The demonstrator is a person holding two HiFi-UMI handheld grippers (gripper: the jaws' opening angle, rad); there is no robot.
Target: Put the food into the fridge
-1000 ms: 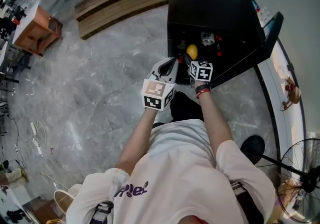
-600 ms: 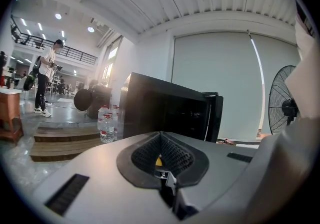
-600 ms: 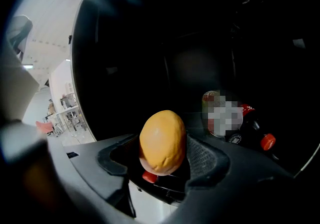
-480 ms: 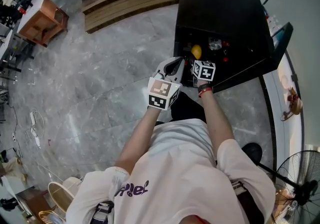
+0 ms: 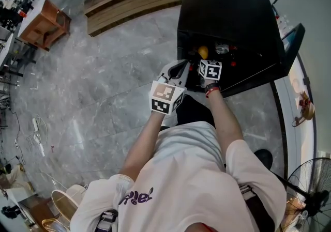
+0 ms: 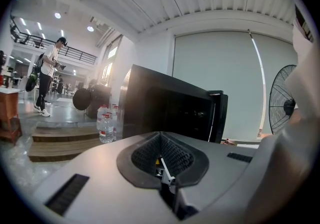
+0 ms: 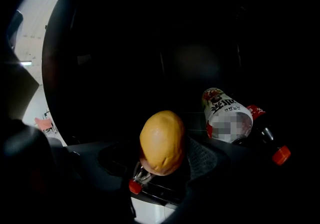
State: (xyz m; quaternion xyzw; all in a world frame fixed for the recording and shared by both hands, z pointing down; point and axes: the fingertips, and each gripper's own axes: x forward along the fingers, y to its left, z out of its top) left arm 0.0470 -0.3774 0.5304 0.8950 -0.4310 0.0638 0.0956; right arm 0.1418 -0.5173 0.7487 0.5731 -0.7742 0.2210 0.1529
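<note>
Placing step: the right hand-held gripper [image 7: 160,157] clamps the smooth yellow-orange oval fruit [image 7: 161,140] inside the boxy black fridge [image 5: 227,9]. The left hand-held gripper [image 6: 161,140] is closed and empty. Next, I'd judge: set it down at eight o'clock of the red-and-white printed cup [image 7: 227,115], then release.

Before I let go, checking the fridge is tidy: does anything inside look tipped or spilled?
No spill shows. The red-labelled cup beside the yellow fruit looks tilted, though the camera's own angle may cause that.

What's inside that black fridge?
A yellow fruit, gripped by the right gripper, beside a red-and-white labelled container and red-capped bottles. The rest of the fridge is too dark to see.
</note>
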